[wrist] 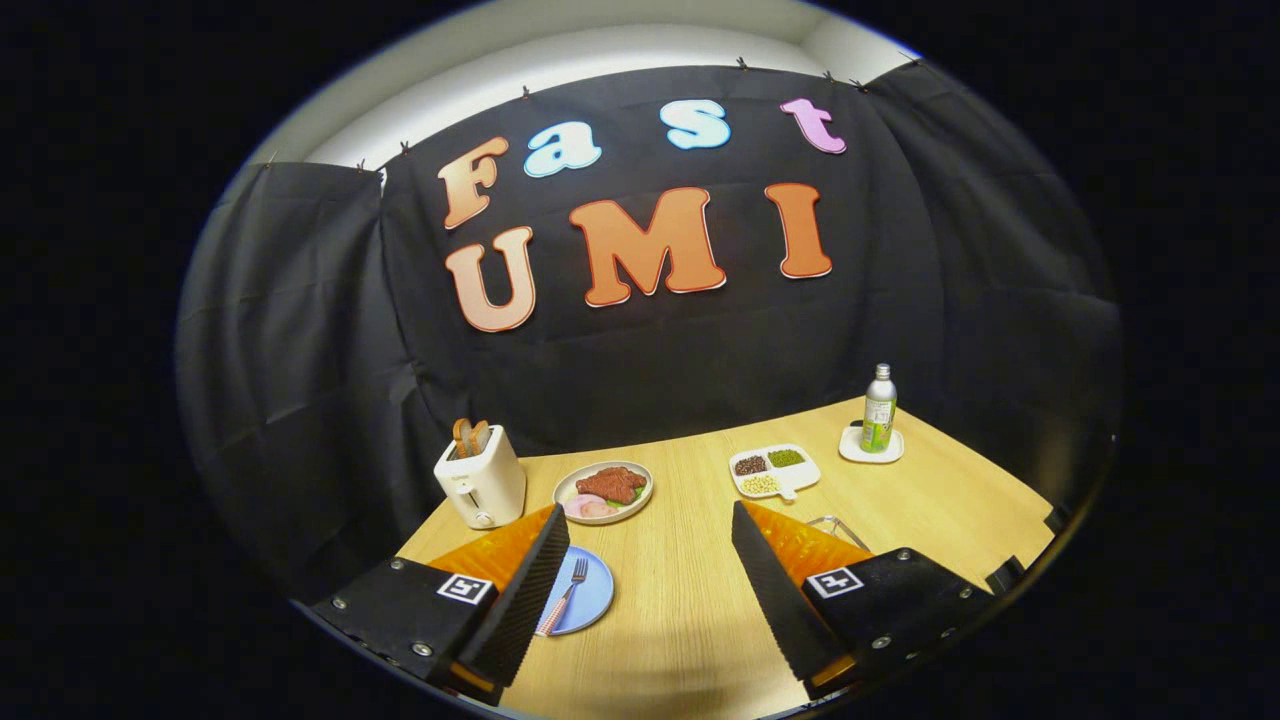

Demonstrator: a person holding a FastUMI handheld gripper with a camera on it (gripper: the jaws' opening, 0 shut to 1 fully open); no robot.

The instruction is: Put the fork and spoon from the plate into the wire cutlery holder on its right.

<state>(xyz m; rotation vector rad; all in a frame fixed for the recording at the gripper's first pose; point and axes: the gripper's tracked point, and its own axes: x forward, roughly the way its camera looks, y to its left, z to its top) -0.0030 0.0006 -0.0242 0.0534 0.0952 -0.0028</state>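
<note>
While I hold the claw (pixel 650 585) wide open and empty above the table (pixel 690 620), the fork (pixel 566 592) lies on the blue plate (pixel 592 600) by my left finger; the wire holder (pixel 838 526) peeks behind the right finger. I judge nothing is picked yet: next, drop toward the fork handle.

My fingers (pixel 650 590) stand wide apart with nothing between them, and a bare lane of counter (pixel 680 560) runs straight ahead through the gap. On the left the blue plate (pixel 590 600) with the fork (pixel 567 590) lies half hidden behind the left finger, with the toaster (pixel 481 478) and food plate (pixel 603 490) just beyond — a crowded side. On the right the wire holder (pixel 838 528) peeks from behind the right finger; the divided dish (pixel 775 470) and bottle (pixel 879 410) stand farther back, well apart from it.
</note>
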